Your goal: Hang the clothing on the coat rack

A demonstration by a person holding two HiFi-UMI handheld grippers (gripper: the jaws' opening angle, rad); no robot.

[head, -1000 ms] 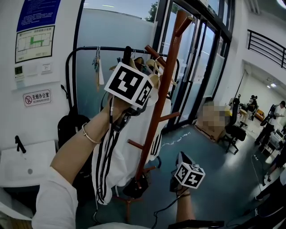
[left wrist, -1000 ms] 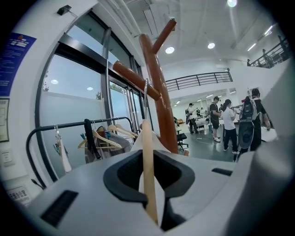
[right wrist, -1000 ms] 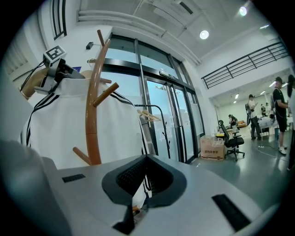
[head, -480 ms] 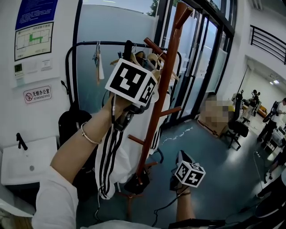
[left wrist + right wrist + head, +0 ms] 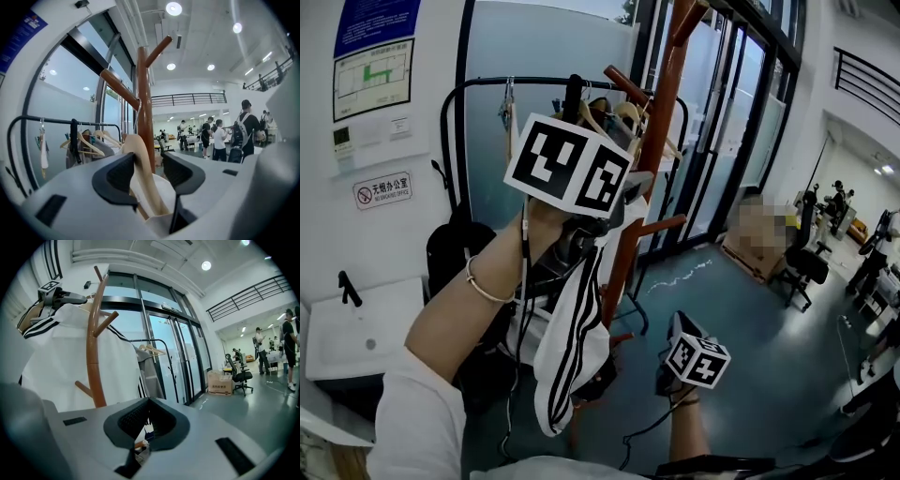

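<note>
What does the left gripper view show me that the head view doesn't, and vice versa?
Only the left gripper view: the tongs of the left gripper stand apart, having just been opening, with the pale wooden hanger between them. In the head view the marker cube hides this.
Only the head view: the white striped garment hanging below that gripper, the right gripper held low, and the sink at the left.
Both: the brown coat rack and the black clothes rail.
</note>
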